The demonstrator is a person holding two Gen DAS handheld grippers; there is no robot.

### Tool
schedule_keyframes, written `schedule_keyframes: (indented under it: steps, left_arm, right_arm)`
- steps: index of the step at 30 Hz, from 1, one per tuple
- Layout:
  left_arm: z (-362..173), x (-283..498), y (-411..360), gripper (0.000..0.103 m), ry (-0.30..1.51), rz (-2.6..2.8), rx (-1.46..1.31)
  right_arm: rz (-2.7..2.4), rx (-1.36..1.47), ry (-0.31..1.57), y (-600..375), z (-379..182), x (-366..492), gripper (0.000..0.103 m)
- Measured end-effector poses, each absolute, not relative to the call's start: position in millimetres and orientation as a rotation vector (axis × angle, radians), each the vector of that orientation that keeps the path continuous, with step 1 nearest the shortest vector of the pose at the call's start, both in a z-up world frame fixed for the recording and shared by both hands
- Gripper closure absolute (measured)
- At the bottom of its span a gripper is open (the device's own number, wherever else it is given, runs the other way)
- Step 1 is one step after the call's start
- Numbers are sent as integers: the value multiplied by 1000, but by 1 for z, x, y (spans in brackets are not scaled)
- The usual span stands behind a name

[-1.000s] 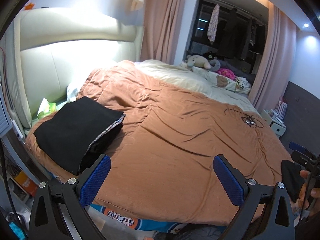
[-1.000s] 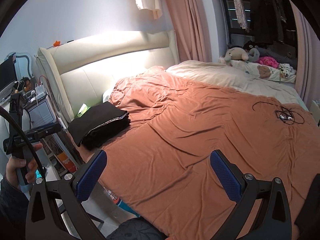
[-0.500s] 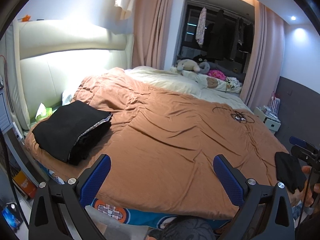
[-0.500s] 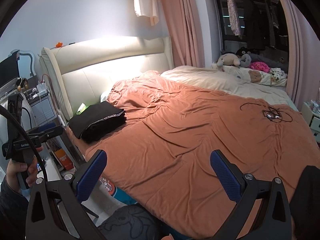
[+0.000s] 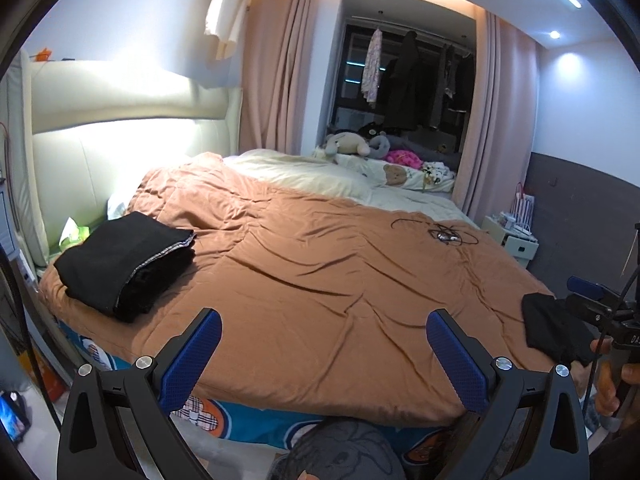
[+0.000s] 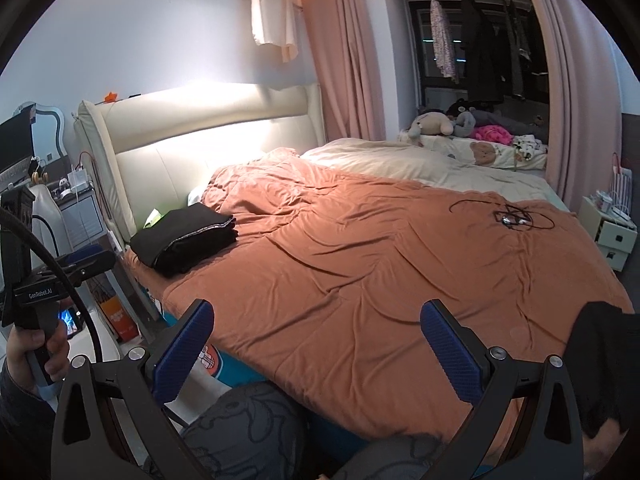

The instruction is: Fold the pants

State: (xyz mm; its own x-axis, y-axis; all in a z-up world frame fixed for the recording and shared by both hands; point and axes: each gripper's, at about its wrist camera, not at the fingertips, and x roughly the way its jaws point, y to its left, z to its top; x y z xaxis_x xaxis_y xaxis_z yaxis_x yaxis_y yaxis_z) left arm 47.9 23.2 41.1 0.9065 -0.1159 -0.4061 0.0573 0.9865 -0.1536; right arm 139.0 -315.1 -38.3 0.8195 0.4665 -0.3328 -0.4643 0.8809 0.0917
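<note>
A: The fingers [image 5: 196, 356] of the left gripper [image 5: 324, 356] stood wide apart with nothing between them, blue pads facing each other, out past the near edge of the bed [image 5: 320, 280].

B: And the right gripper [image 6: 316, 344]?

A: The same: its fingers [image 6: 448, 348] were spread, nothing held. It hung off the near edge too, nearer the foot end.

B: Where were the pants [image 5: 124, 260]?

A: Folded in a black stack at the bed's near corner by the headboard [image 5: 120, 144], on the brown quilt [image 5: 340, 280]. A light patterned edge showed along the fold. From the right wrist view the stack [image 6: 184, 240] lay well apart from both grippers.

B: Any other cloth?

A: A dark garment [image 5: 556, 332] lay at the near corner toward the foot, just beside the right gripper's handle. A hand [image 5: 612, 376] gripped that handle. Whether the cloth touched the gripper I could not tell.

B: The rest of the quilt?

A: A tangle of black cable [image 5: 440, 232] sat toward the foot edge, far from the pants. Plush toys [image 5: 356, 144] lay at the far edge by the curtain [image 5: 276, 80]. In the right wrist view the other hand [image 6: 36, 356] held the left gripper's handle, off the head end.
</note>
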Motion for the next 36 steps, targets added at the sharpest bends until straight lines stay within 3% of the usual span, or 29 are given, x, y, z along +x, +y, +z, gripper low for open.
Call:
schedule_keyframes:
  steps: [36]
  left_arm:
    - [16, -6, -15, 0, 389, -53, -114]
  right_arm:
    - [325, 43, 355, -322, -73, 89, 0]
